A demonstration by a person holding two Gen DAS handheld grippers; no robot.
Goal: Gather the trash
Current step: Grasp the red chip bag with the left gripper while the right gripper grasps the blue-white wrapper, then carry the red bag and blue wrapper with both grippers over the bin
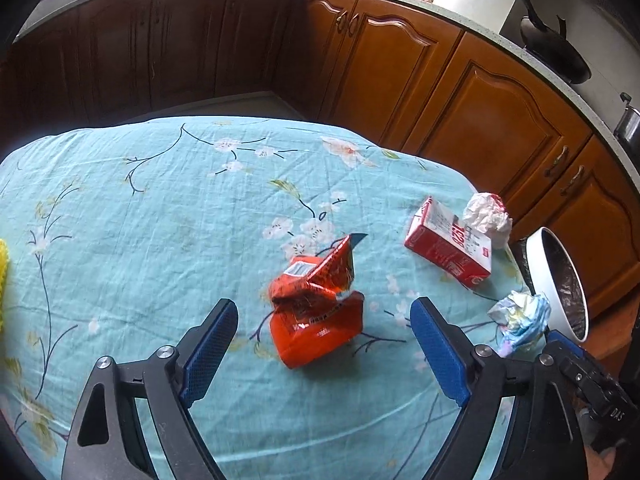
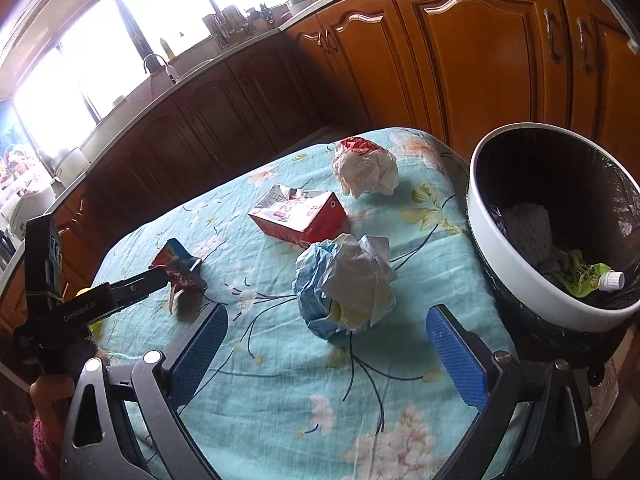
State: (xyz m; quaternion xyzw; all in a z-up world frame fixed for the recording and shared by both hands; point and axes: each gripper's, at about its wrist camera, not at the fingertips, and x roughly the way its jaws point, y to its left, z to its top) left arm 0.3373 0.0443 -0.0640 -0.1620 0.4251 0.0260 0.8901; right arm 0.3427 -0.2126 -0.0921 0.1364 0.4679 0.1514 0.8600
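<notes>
Both grippers gape wide: left gripper [image 1: 324, 322] around a crumpled orange snack wrapper [image 1: 316, 304], right gripper [image 2: 326, 330] around a blue-white paper wad [image 2: 344, 284] (white-rimmed bin [image 2: 516, 272] beside it, base hidden).

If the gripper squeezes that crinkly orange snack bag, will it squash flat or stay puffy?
The orange snack bag already looks creased and folded, so it would probably squash easily. It seems empty, so likely very light. Its glossy surface might slip a little between the open left gripper pads.
</notes>
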